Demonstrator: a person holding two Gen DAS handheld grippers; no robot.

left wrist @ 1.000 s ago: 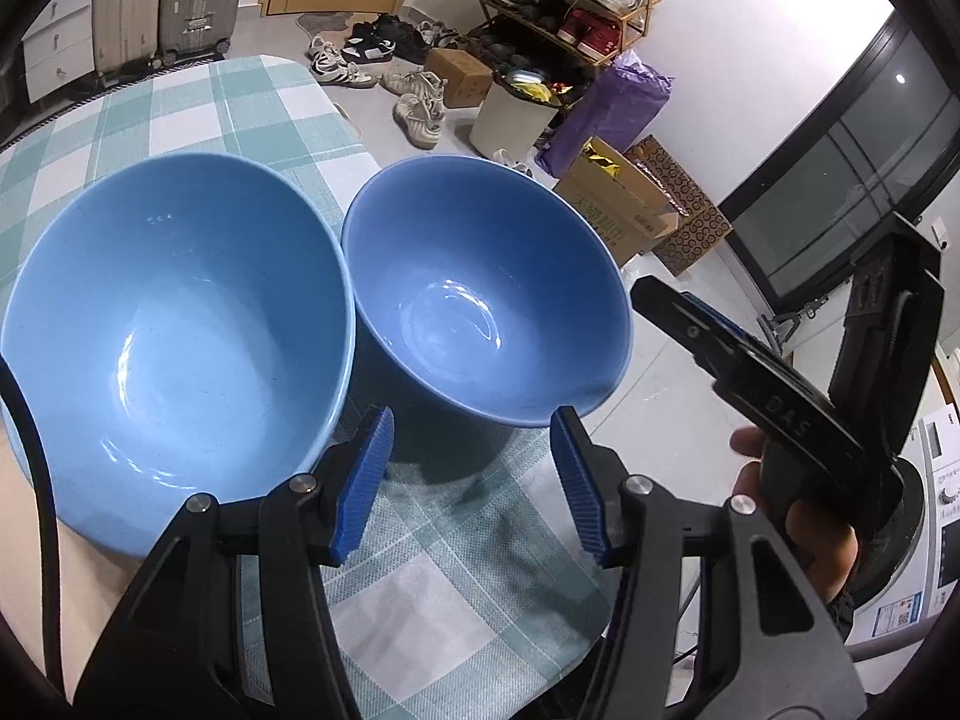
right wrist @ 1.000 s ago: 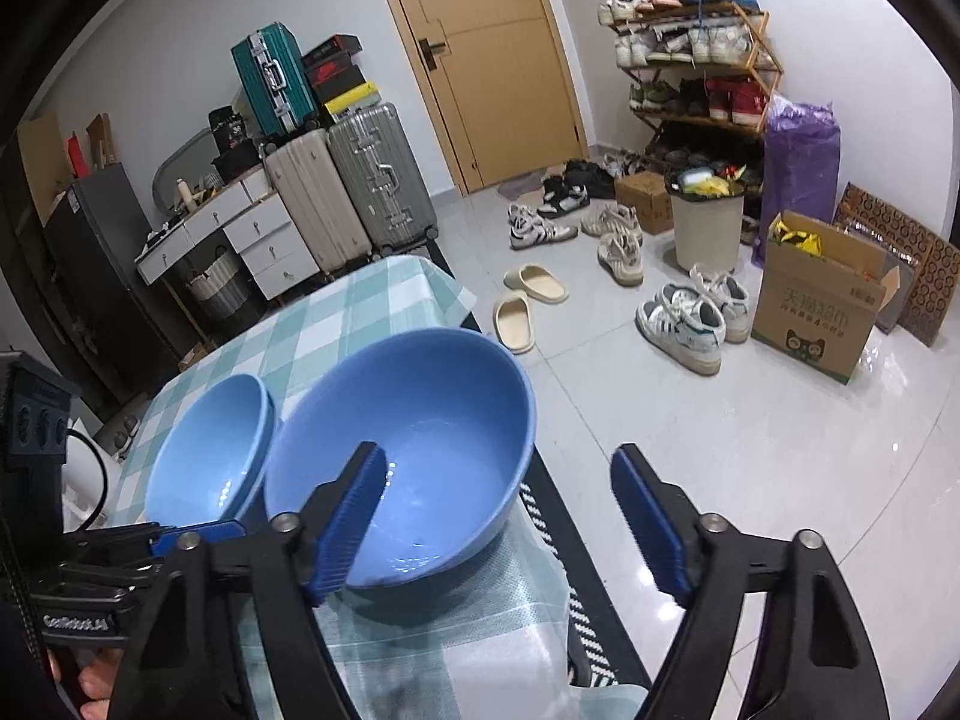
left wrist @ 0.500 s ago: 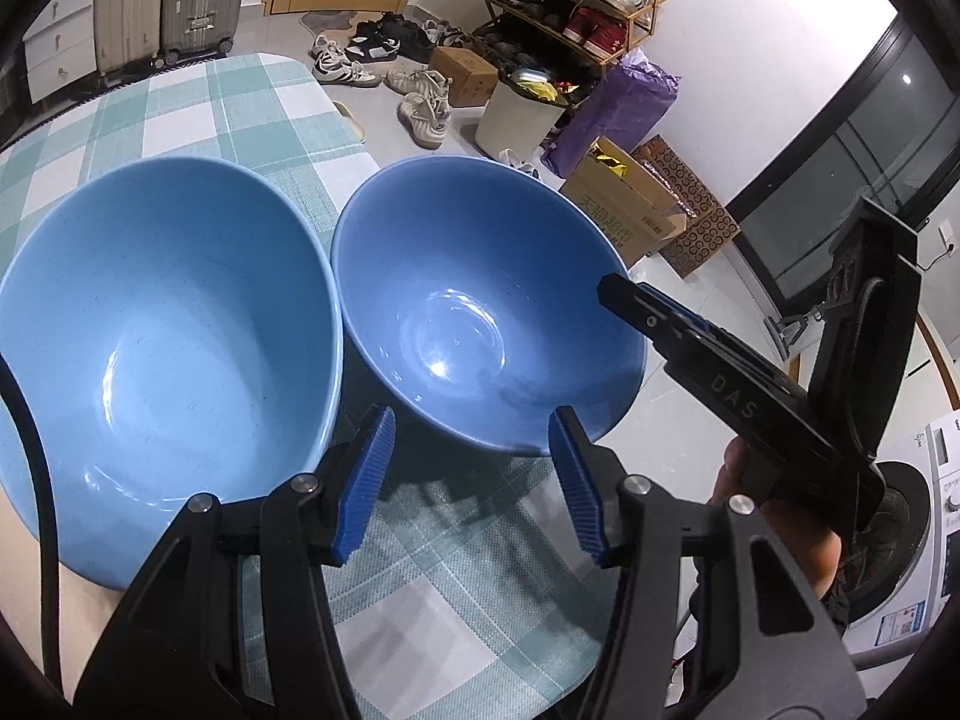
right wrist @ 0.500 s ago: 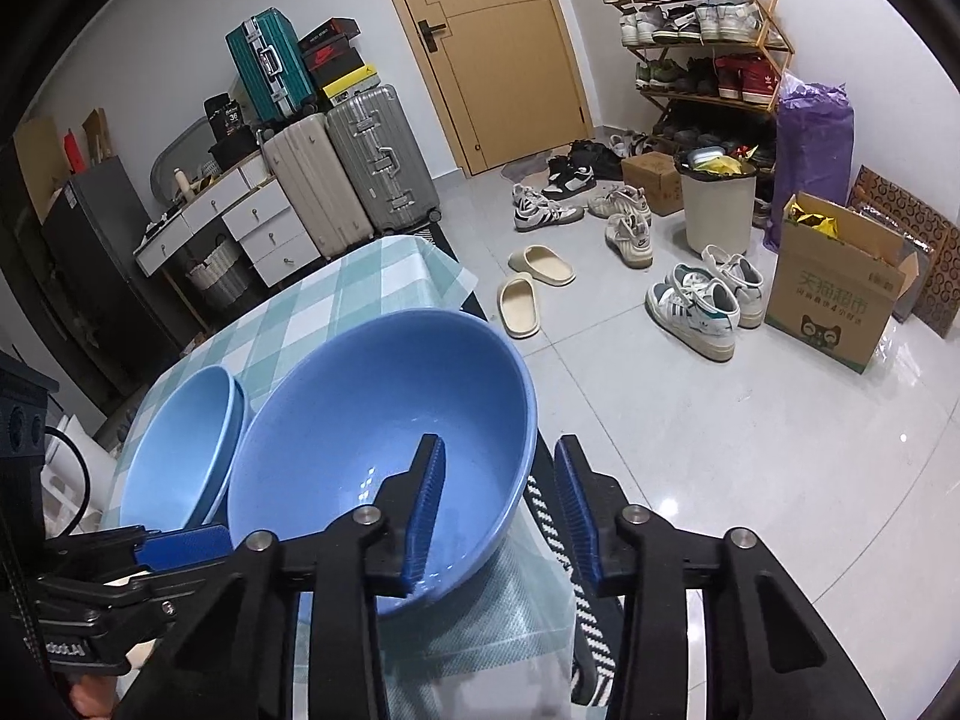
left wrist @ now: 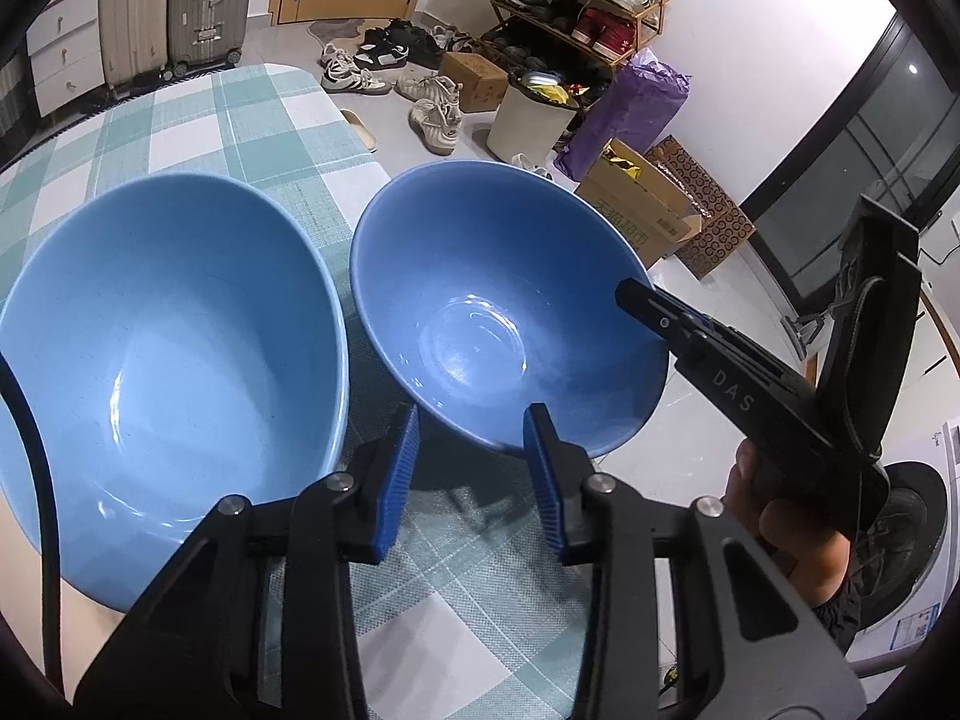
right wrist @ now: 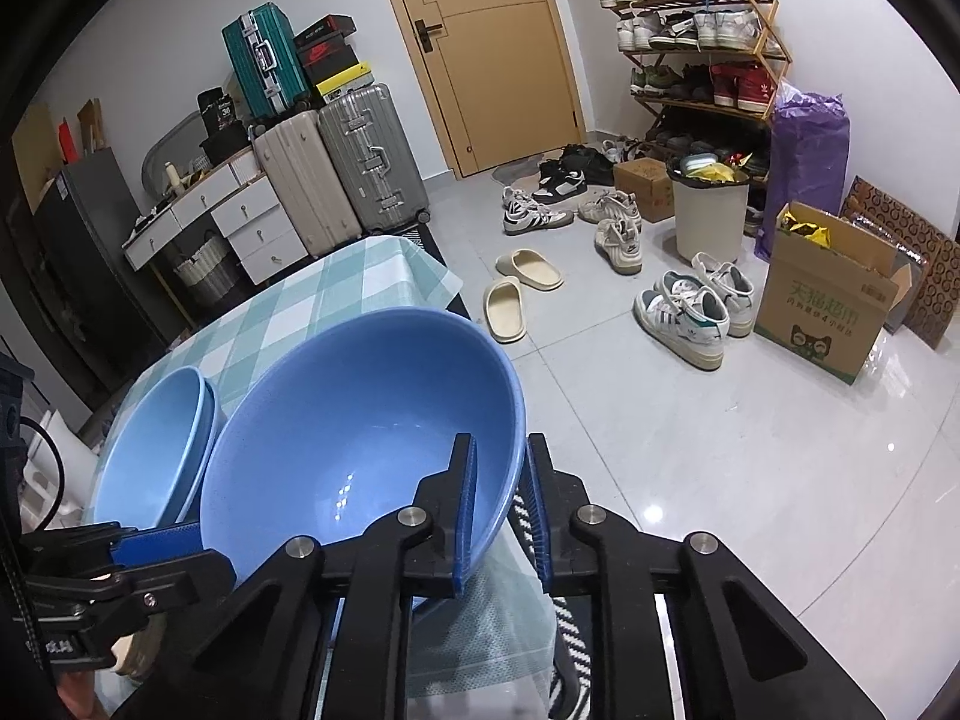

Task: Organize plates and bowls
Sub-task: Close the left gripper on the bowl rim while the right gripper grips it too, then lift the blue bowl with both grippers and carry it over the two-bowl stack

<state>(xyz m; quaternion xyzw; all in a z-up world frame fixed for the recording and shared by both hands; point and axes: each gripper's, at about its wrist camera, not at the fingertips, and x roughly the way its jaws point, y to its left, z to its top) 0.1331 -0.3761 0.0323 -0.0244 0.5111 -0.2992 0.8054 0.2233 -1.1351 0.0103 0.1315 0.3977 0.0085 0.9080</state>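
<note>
Two blue bowls stand side by side on the checked tablecloth (left wrist: 252, 120). The larger, lighter bowl (left wrist: 168, 348) (right wrist: 150, 444) is on the left. The darker bowl (left wrist: 504, 312) (right wrist: 360, 432) stands by the table's right edge. My right gripper (right wrist: 498, 510) is shut on that bowl's rim, one pad inside and one outside; the left wrist view shows it (left wrist: 654, 309) on the bowl's right rim. My left gripper (left wrist: 474, 474) is closing just in front of the dark bowl's near wall, its pads touching nothing.
The table's edge runs right beside the dark bowl, with tiled floor below. On the floor are slippers (right wrist: 516, 294), sneakers (right wrist: 690, 312), a cardboard box (right wrist: 822, 318) and a bin (right wrist: 711, 210). A black cable (left wrist: 30, 450) hangs at left. A hand (left wrist: 786, 534) holds the right gripper.
My right gripper's jaws have come together from wide open onto the dark bowl's rim, moving in and down a little. My left gripper's jaws have narrowed.
</note>
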